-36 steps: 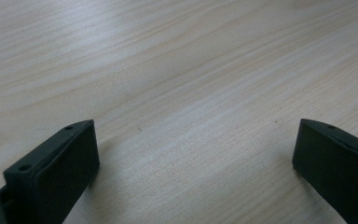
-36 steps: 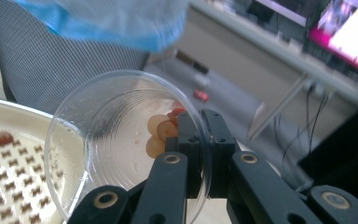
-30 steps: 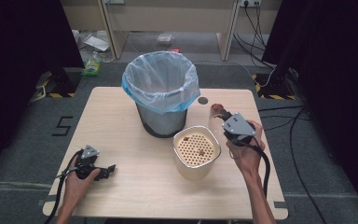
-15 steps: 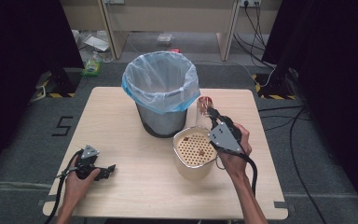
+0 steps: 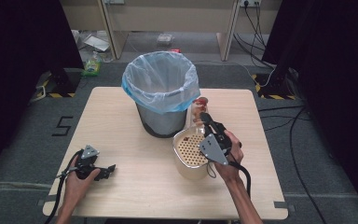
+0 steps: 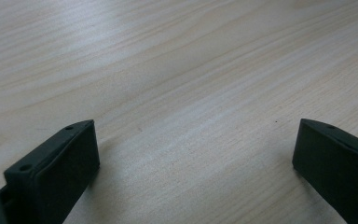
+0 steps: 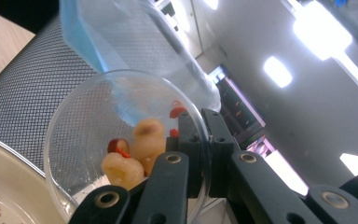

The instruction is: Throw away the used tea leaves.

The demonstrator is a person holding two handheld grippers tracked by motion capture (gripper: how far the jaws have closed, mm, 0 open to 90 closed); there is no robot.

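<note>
Movement first: my right gripper is now sitting further left and lower than a second ago, over the far edge of the beige strainer bowl and close beside the mesh bin with its blue liner. Its jaws are clamping shut on the wall of a clear glass, which I am holding tipped; pale fruit pieces and red bits are lying low inside it. My left gripper is resting in the same place near the front left of the table, jaws spread wide with bare wood between them in the left gripper view.

From above, the glass is hard to make out against the bin, and the gripper's grey plate is covering part of the strainer. In the right gripper view the glass rim is cut off below by the jaws, and I cannot tell whether anything is pouring.

Bin and liner are standing right behind the glass.
</note>
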